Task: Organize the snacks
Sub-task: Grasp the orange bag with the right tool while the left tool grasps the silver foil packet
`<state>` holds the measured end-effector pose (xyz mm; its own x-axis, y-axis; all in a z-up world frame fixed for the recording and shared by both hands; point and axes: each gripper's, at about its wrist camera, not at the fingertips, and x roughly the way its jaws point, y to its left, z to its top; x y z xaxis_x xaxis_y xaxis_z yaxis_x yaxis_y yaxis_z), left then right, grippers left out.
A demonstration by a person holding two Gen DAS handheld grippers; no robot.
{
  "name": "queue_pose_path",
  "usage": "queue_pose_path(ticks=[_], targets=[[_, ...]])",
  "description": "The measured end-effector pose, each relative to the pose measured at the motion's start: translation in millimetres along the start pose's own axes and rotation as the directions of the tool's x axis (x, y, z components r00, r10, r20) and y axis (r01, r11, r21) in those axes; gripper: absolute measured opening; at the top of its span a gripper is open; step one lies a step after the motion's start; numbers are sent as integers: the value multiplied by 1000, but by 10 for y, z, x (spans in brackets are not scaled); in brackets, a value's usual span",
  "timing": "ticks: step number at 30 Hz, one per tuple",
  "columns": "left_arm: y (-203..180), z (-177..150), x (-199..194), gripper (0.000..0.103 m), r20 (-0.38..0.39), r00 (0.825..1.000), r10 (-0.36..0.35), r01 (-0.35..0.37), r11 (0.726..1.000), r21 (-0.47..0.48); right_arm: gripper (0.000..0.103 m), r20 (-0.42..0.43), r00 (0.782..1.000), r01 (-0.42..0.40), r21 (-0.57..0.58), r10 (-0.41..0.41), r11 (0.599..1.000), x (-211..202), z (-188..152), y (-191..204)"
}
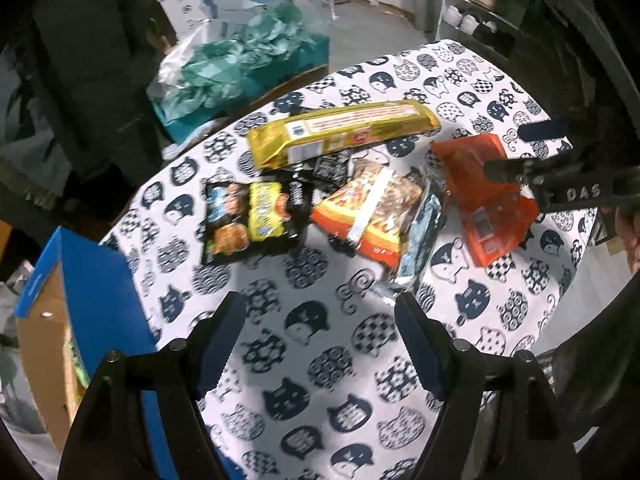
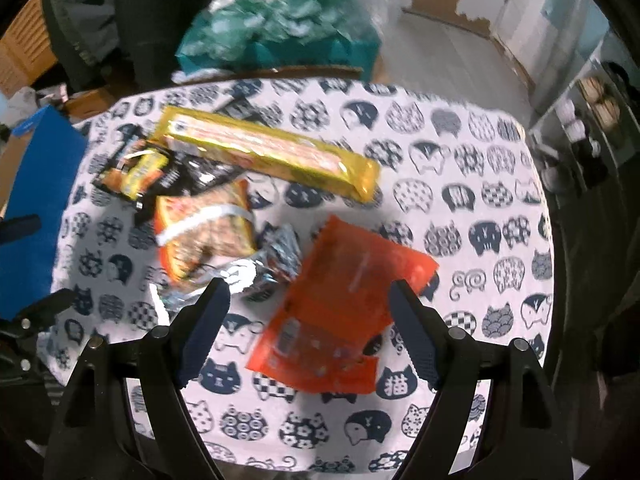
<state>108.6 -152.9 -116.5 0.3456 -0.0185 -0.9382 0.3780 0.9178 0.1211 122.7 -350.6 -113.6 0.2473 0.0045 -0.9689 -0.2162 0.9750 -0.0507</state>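
Note:
Several snack packs lie on the cat-print tablecloth (image 1: 312, 360): a long gold pack (image 1: 340, 132) (image 2: 268, 152), a black and yellow pack (image 1: 252, 216) (image 2: 140, 168), an orange pizza-print pack (image 1: 368, 208) (image 2: 204, 228), a silver pack (image 1: 416, 236) (image 2: 276, 256) and a flat orange-red pack (image 1: 484, 196) (image 2: 340, 312). My left gripper (image 1: 320, 312) is open and empty, above the cloth in front of the packs. My right gripper (image 2: 308, 296) is open over the orange-red pack; it also shows in the left wrist view (image 1: 508, 152).
A blue cardboard box (image 1: 80, 280) (image 2: 36, 200) stands open at the table's left edge. A clear bag of teal packets (image 1: 240, 64) (image 2: 288, 28) sits beyond the far edge. A shoe rack (image 1: 480, 8) stands at the back right.

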Motion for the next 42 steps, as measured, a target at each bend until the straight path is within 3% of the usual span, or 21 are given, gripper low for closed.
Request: queue_pose_path(ticks=[11, 22, 33, 35, 36, 39, 42], targets=[[-254, 105, 346, 78, -18, 999, -34, 35, 998, 48, 80, -67, 998, 7, 58, -3, 998, 397, -110, -205], [-427, 238, 620, 78, -89, 992, -89, 93, 995, 34, 81, -92, 995, 41, 39, -38, 998, 629, -187, -227], [-658, 310, 928, 78, -120, 988, -102, 104, 994, 12, 80, -106, 992, 68, 1, -67, 998, 729, -311, -255], [-682, 288, 974, 74, -135, 986, -99, 102, 995, 17, 71, -110, 993, 49, -13, -50, 999, 722, -340, -254], [-689, 269, 986, 62, -139, 987, -84, 89, 996, 24, 69, -112, 993, 41, -16, -43, 999, 690, -387, -303], [-652, 221, 961, 40, -130, 984, -120, 122, 992, 6, 54, -109, 994, 16, -30, -20, 999, 645, -439, -337], [-600, 156, 922, 38, -136, 982, -129, 129, 992, -8, 48, -109, 994, -2, -45, -3, 999, 597, -479, -358]])
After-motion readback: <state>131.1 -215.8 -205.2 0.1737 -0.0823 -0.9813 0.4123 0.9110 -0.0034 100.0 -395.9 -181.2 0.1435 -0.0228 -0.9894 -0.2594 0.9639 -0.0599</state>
